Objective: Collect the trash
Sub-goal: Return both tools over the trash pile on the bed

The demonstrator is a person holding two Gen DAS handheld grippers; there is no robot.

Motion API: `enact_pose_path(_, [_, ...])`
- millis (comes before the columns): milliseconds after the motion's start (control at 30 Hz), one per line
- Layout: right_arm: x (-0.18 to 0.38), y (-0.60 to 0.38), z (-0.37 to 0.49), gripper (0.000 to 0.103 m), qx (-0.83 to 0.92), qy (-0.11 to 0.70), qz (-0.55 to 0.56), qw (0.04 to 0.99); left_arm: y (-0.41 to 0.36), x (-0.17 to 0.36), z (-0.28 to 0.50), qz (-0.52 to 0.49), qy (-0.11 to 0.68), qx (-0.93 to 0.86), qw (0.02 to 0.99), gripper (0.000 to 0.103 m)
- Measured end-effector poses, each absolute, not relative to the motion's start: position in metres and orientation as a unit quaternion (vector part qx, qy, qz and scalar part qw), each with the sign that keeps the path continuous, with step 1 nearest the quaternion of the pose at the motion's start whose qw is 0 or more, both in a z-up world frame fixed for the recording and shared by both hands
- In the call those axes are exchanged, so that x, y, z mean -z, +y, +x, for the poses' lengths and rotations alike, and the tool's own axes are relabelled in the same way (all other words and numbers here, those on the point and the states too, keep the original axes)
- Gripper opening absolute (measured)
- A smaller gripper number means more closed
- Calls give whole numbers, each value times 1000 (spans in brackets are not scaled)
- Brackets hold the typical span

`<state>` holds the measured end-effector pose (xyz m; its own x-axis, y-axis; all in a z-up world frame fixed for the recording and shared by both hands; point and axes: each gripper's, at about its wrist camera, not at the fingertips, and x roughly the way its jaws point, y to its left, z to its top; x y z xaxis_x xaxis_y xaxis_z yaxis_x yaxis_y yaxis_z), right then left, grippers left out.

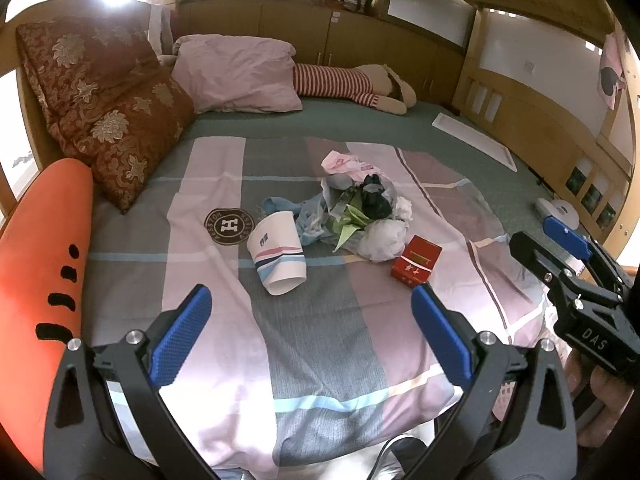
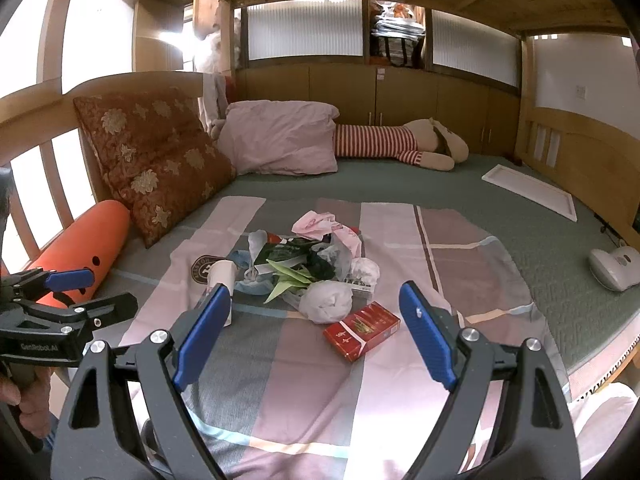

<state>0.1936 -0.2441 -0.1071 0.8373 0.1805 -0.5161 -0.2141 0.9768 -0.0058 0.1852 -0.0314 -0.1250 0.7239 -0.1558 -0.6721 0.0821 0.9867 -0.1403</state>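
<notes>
Here the trash pile [image 1: 356,212] lies beyond both open jaws.

I see a quilt [image 1: 280,320] in pink, grey and mauve blocks with pale blue stripes. At my twelve o'clock lies a white paper cup [image 1: 278,254] banded pink and navy; at two o'clock, a red box [image 1: 416,266]. At nine o'clock, an orange bolster [image 1: 44,256] with black marks; beyond, a rust floral cushion [image 1: 112,120]. My fingers [image 1: 182,340] are blue.

The paper cup [image 2: 221,276] sits partly hidden behind a blue finger; its print seems unreadable.
</notes>
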Motion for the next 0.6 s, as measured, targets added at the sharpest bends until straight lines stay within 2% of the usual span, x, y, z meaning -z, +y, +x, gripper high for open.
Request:
enact_pose_path(400, [107,-246,194,84,-104,264,-25,959,-35,127,194,-44,369,68,926,99])
enact_pose_path(600, [105,-251,195,84,-106,263,-13,959,-51,122,240,-36,365,104,924,99])
